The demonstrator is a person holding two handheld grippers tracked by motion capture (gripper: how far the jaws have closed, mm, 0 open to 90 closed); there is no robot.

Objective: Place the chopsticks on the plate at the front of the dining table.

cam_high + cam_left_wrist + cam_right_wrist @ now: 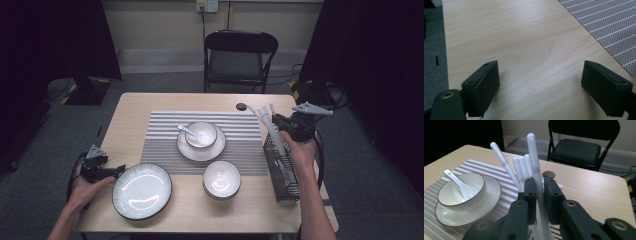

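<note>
- The right tool (539, 195) has its jaws pinched on one white utensil handle (534, 162), low in the middle of the right gripper view; the grip sits well below the handle's rounded top, probably so the piece can be lifted straight out.
- That handle stands among several others like it (520, 171) (spoons or chopsticks, I cannot tell), all leaning out of the wire basket (282, 172) at the right of the high view.
- In the high view the right tool (290, 125) hangs over the basket's far end, reaching down from above.
- Just left of it lies the striped mat (165, 145), with a small bowl (201, 134) holding a spoon (187, 131) on a plate (192, 152), which reads as one setting already laid.
- A second bowl (221, 179) and a large plate (142, 191) wait nearer the frame's bottom.
- The left tool (540, 85) stands wide open with nothing between its jaws, over bare surface (524, 37); in the high view the left tool (115, 171) idles just left of the large plate, seemingly parked out of the way.
</note>
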